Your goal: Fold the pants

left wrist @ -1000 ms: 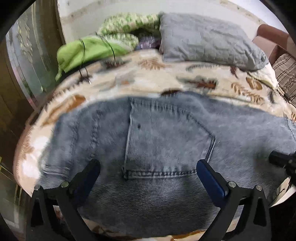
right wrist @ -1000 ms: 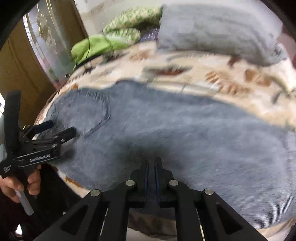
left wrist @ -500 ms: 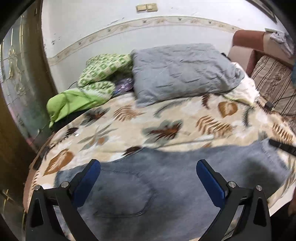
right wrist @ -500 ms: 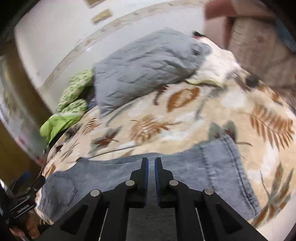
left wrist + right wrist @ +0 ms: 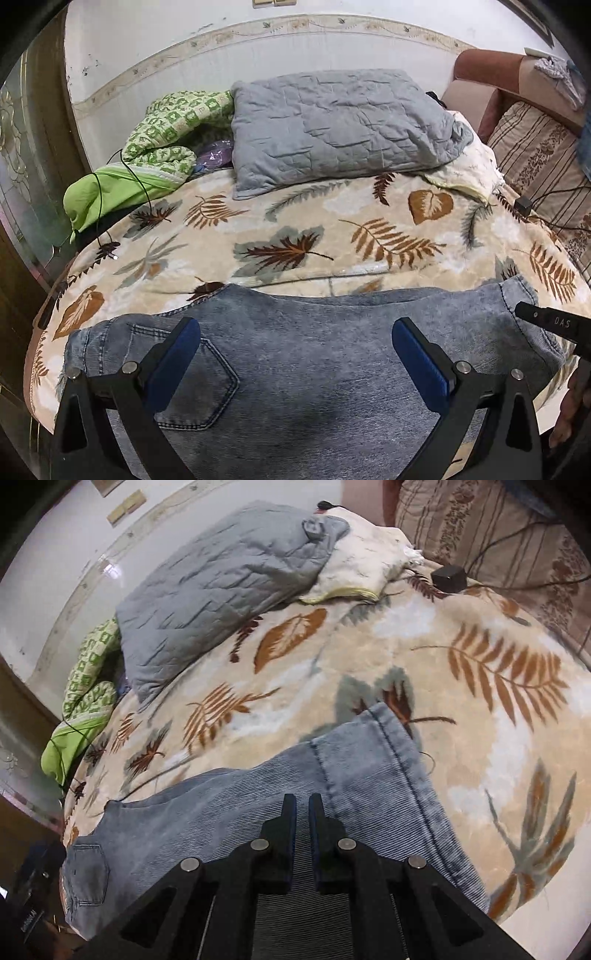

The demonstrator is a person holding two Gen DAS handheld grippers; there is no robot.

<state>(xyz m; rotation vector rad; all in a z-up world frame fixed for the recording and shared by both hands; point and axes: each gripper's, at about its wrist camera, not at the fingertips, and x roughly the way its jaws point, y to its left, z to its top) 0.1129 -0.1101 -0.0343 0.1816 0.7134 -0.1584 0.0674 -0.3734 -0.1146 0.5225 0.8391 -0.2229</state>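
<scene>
- pants [image 5: 325, 354]: grey-blue denim, lying lengthwise along the near edge of the bed [image 5: 461, 266], on the leaf-print blanket [image 5: 280, 236].
- back pocket [image 5: 199, 384] faces up at the waist end, on my left; hem end [image 5: 391, 746] lies to my right, stitched cuff visible.
- my left claw [image 5: 295, 354]: fingers wide apart, blue pads [image 5: 173, 365] showing, hovering over the seat of the pants; nothing between the fingers.
- my right claw [image 5: 299, 805]: fingers nearly together, only a narrow gap between the pads. denim lies right under and between them near the hem end, but i cannot tell whether cloth is actually pinched.
- in the left wrist view the right claw's tip enters at the right edge, at the cuff.
- further back on the bed: grey quilted pillow [image 5: 340, 125], green patterned bedding [image 5: 166, 129] beside it on the left, a cream pillow [image 5: 365, 561] partly under the grey one.
- small black adapter [image 5: 448, 576] with cable near the bed's right side, next to a striped cushion [image 5: 535, 162].
</scene>
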